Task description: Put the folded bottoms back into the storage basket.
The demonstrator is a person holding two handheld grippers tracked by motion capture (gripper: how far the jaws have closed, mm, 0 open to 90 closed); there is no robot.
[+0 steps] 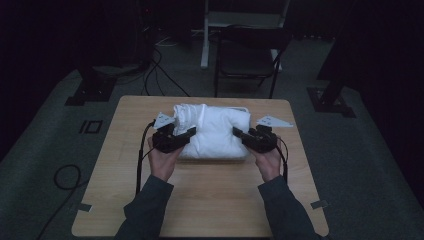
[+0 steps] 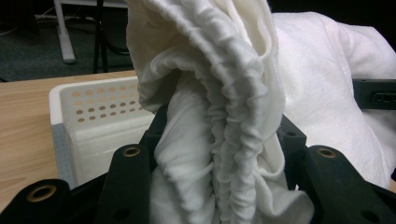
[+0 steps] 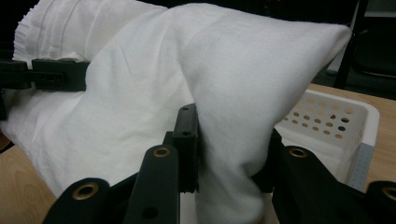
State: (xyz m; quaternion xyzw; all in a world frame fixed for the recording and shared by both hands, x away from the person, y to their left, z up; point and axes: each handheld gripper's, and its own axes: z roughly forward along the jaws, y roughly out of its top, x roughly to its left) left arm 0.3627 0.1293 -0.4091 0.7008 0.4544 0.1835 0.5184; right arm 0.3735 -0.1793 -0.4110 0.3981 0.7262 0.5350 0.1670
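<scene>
A bulky white cloth bundle [image 1: 212, 131] sits in the middle of the wooden table [image 1: 200, 200], lying over a white perforated basket [image 2: 100, 116]. My left gripper [image 1: 180, 137] grips the bundle's left side; its jaws are shut on a ruffled, gathered fold of the cloth [image 2: 219, 140]. My right gripper [image 1: 245, 136] holds the bundle's right side, jaws pinching a smooth fold of cloth [image 3: 229, 163]. The basket's corner [image 3: 336, 126] shows behind that fold. The cloth hides most of the basket.
A dark folding chair [image 1: 247, 55] stands beyond the table's far edge, beside a white stand [image 1: 205, 35]. Cables [image 1: 160, 75] trail over the grey floor at the left. Bare tabletop lies in front of the bundle.
</scene>
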